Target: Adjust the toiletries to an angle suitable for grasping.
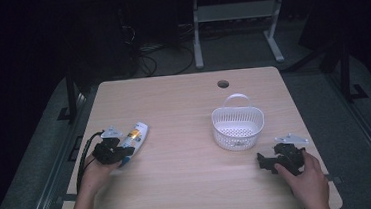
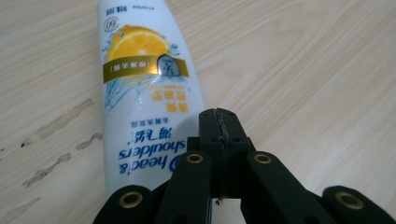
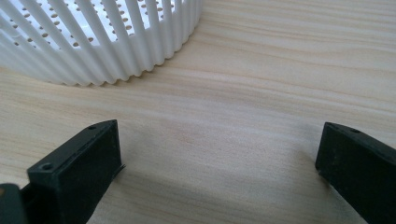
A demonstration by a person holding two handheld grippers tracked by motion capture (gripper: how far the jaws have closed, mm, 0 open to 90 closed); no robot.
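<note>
Pale wood worktop (image 1: 189,179) carries a white bottle (image 1: 134,139) near its left edge, lying flat with its printed label up. My left claw (image 1: 122,152) sits at the end of the bottle nearest me. In the left gripper view its jaws are pressed together, tips meeting just beside the bottle (image 2: 144,107), which lies along their left side; they hold nothing between them, and I cannot tell whether they touch the bottle.

White slatted basket (image 1: 238,125) stands right of the middle of the worktop, handle toward the far edge. My right claw (image 1: 264,159) rests low near the right edge, just on my side of the basket, pointing left. Its jaws stand wide apart over bare wood, with the basket wall (image 3: 107,42) close ahead of them.
</note>
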